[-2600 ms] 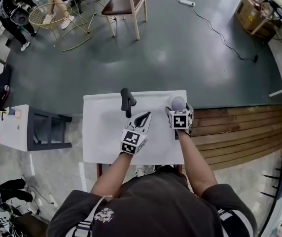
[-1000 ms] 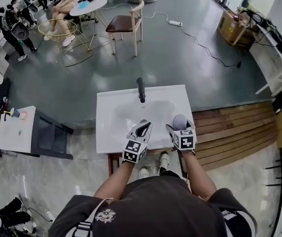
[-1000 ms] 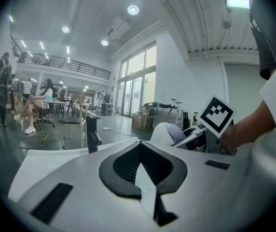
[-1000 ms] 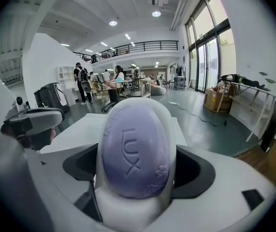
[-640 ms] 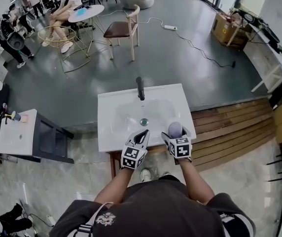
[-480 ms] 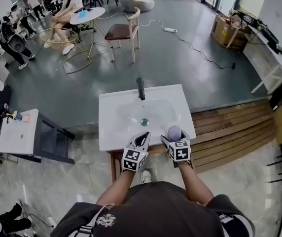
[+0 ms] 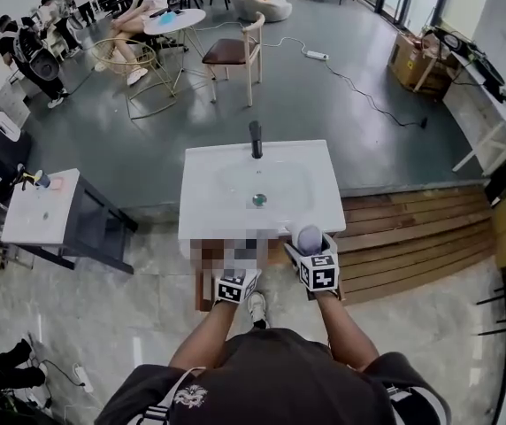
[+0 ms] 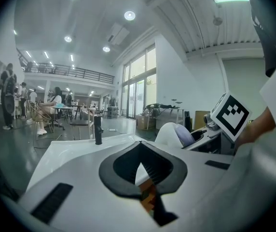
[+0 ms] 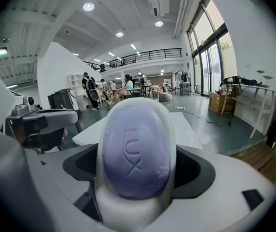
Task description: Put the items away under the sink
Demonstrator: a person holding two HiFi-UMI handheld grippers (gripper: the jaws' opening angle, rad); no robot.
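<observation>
Purple oval soap bar [image 9: 135,153] stamped LUX sits in a white dish [image 9: 128,211], clamped upright in the right claw [image 7: 310,240] at lower centre of the head view, just off the near right edge of the white rectangular sink worktop [image 7: 202,204]. The left claw [image 8: 139,148], lower and to the left of it, is pinched together with nothing between its jaws. A black faucet [image 7: 256,138] stands at the sink's far edge, upper centre.
</observation>
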